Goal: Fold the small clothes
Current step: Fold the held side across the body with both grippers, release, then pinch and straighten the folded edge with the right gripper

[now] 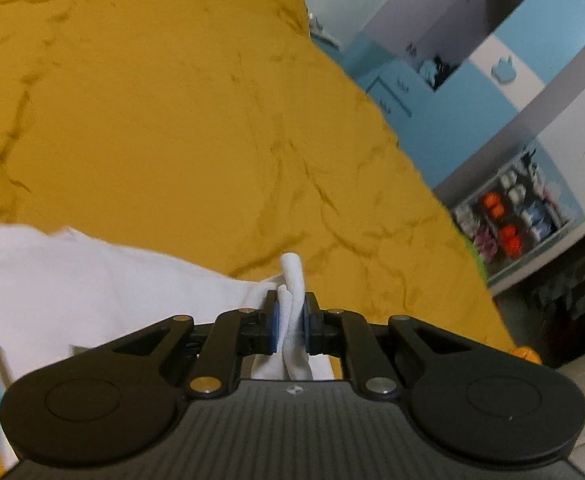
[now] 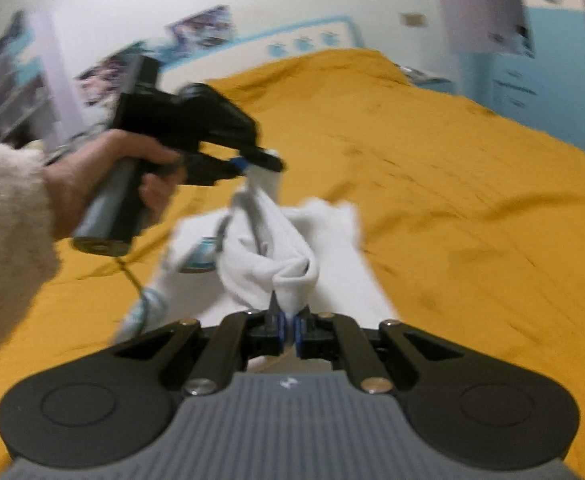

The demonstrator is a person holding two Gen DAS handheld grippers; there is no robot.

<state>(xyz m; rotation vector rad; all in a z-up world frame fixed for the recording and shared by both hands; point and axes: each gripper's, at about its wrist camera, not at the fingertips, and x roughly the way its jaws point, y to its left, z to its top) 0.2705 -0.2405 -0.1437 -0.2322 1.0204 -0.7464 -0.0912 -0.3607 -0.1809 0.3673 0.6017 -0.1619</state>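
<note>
Left gripper: our left gripper has its blue pads closed on a bunched fold of the white garment; a small twist of cloth sticks out above the fingers.
Right gripper: our right gripper is closed almost fully, and a thin edge of the same garment is pinched between the pads.
Garment place: the white cloth hangs between our two grippers, above the yellow bedspread. We see a light blue print on a lower part, but it is too blurred to read.
Our left hand: in the right wrist view the hand with a fluffy cream sleeve holds the black handle of the left gripper.
Bed: the bedspread is wrinkled; its far edge meets a blue and white wardrobe.
Sharpness: the right wrist view is blurred.
</note>
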